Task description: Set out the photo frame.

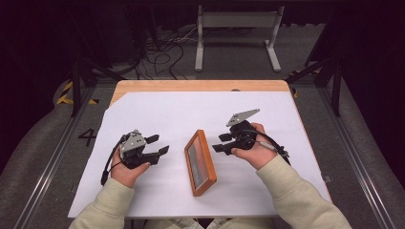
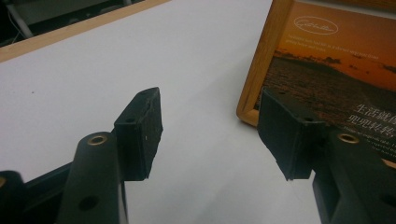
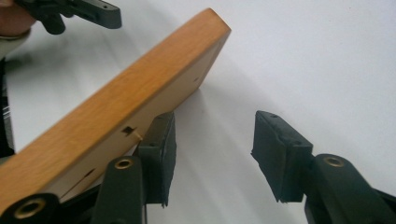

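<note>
Nearest, two sleeved forearms come in over the white sheet (image 1: 143,191). The left gripper (image 1: 158,145) has its jaws wide apart, holding nothing, just left of the frame (image 1: 200,162). The frame stands tilted on its long edge between the grippers, picture facing left. The right gripper (image 1: 220,142) is wide too, empty, one jaw beside the frame's wooden back. Beyond lies the table edge (image 1: 200,86)

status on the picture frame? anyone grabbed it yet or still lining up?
Done: both grippers flank the picture frame on the white sheet. In hand: nothing. The left gripper is open with one jaw over the frame's corner; the right gripper is open beside its outer edge. Left: closing on it and any move; the frame isn't gripped.
</note>
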`<action>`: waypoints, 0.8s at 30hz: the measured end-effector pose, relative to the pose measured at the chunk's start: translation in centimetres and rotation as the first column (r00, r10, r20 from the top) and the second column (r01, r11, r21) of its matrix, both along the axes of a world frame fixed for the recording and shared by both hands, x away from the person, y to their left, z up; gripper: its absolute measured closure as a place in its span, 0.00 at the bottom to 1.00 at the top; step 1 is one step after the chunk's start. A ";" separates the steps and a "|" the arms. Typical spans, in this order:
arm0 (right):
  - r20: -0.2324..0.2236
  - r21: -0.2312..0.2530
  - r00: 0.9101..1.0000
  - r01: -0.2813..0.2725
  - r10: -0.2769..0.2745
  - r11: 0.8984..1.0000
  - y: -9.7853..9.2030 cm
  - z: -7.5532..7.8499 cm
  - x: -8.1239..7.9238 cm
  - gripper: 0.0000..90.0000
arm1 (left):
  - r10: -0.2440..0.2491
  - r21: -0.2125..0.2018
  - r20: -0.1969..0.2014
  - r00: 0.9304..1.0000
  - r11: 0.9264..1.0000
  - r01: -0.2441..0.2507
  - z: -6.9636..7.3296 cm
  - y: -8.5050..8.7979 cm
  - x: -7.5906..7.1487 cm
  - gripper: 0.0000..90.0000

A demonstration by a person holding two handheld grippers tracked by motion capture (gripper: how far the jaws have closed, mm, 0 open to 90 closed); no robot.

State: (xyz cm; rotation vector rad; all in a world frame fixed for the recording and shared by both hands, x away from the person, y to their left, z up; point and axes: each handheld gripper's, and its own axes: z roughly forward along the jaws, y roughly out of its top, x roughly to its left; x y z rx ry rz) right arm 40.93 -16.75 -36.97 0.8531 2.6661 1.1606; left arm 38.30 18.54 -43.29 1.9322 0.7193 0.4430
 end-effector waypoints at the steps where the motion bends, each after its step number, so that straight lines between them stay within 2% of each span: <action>1: -0.002 0.001 1.000 -0.001 0.001 1.000 0.0 0.3 -0.2 0.53 | 0.000 0.000 0.000 1.000 1.000 0.000 0.0 0.0 0.0 0.45; 5: -0.007 0.002 1.000 0.017 -0.017 1.000 0.0 1.1 -0.8 0.50 | 0.001 -0.002 -0.002 1.000 1.000 -0.001 0.0 0.1 -0.1 0.45; 6: 0.023 -0.016 1.000 0.016 -0.016 1.000 0.2 1.9 -1.3 0.51 | -0.001 -0.005 0.000 1.000 1.000 0.001 0.0 0.0 -0.1 0.45; 8: 0.032 -0.015 0.999 0.011 -0.011 1.000 0.4 2.3 -1.6 0.51 | 0.000 -0.004 -0.001 1.000 1.000 0.000 0.0 0.0 -0.1 0.45; 14: 0.034 -0.006 0.999 0.003 -0.003 1.000 0.9 3.2 -2.3 0.51 | -0.001 -0.002 0.001 1.000 1.000 0.001 0.0 0.1 -0.1 0.45; 18: 0.036 0.006 0.999 0.007 -0.007 1.000 1.4 3.6 -2.7 0.46 | 0.000 -0.003 -0.001 1.000 1.000 0.000 0.0 0.0 -0.1 0.45; 20: -0.017 -0.009 0.998 0.057 -0.057 0.998 1.8 3.7 -3.0 0.41 | -0.002 0.001 0.000 1.000 1.000 0.002 0.0 0.0 -0.1 0.45; 22: -0.015 -0.006 0.998 0.055 -0.055 0.998 2.2 3.7 -3.2 0.39 | 0.000 -0.002 0.000 1.000 1.000 0.000 -0.1 0.0 -0.1 0.45; 24: -0.031 -0.007 0.998 0.050 -0.050 0.999 2.7 3.5 -3.3 0.35 | -0.001 -0.003 0.001 1.000 1.000 0.001 -0.1 0.1 -0.1 0.45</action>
